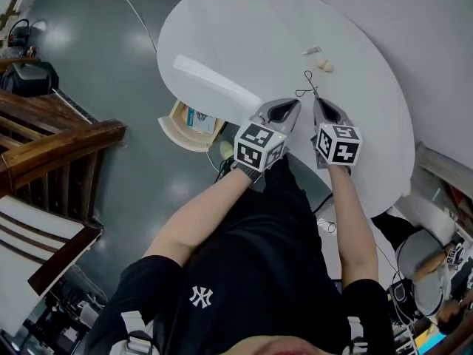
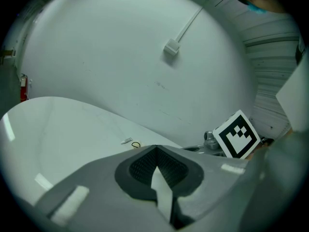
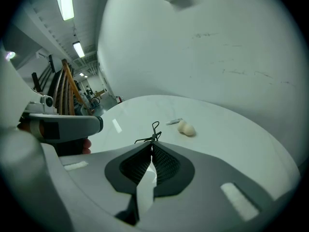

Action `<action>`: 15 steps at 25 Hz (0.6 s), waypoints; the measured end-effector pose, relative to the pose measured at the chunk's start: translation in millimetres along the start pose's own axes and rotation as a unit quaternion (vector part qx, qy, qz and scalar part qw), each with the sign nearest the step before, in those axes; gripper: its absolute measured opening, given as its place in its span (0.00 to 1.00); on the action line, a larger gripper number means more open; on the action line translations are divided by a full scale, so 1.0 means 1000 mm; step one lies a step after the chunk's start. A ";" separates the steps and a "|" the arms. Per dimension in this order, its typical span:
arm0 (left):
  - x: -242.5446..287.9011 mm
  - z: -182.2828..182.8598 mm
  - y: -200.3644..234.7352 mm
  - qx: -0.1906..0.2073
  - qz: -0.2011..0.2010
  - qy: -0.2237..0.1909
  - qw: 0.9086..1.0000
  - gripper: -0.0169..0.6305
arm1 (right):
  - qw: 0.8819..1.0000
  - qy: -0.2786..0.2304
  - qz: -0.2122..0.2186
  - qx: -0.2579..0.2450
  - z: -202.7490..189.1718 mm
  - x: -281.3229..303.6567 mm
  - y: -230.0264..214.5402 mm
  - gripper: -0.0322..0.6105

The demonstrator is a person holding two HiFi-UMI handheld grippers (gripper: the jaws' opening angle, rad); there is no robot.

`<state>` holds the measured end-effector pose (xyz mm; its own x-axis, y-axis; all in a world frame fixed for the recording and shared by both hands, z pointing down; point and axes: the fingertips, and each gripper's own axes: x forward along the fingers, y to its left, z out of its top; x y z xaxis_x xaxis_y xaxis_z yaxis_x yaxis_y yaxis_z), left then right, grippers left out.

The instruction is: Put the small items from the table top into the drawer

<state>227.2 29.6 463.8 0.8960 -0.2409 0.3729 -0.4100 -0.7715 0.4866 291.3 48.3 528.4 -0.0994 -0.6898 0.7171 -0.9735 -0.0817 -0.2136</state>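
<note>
Over the white round bench (image 1: 244, 35), R gripper (image 1: 316, 102): jaws pressed together, pinching a thin black wire item (image 3: 152, 133) that sticks out past the tips. L gripper (image 1: 294, 106): jaws closed, nothing betw. them. Beige lump (image 1: 325, 66) and small pale tube (image 1: 312, 50) lie on the bench beyond (near each other). Drawer (image 1: 174, 129) stands open at the bench's left edge; contents indistinct.

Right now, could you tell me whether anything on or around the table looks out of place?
Nothing is spilled or damaged. The only oddity: a thin black wire loop juts from the very tips of the shut right claw, above the table.
</note>
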 end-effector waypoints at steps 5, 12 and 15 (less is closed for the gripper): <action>-0.039 0.003 0.029 -0.006 0.017 -0.014 1.000 0.03 | 1.000 -0.001 0.018 -0.021 0.006 0.012 0.053 0.10; -0.089 -0.001 0.070 -0.015 0.045 -0.029 0.998 0.03 | 0.998 0.001 0.050 -0.048 0.009 0.030 0.119 0.10; -0.107 -0.007 0.085 -0.022 0.058 -0.031 0.998 0.03 | 0.996 0.007 0.063 -0.060 0.005 0.037 0.144 0.10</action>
<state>94.7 -5.8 471.0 0.8507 -0.3639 0.3794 -0.5169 -0.7106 0.4773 148.5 7.0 520.8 -0.2253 -0.6787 0.6990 -0.9703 0.0920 -0.2235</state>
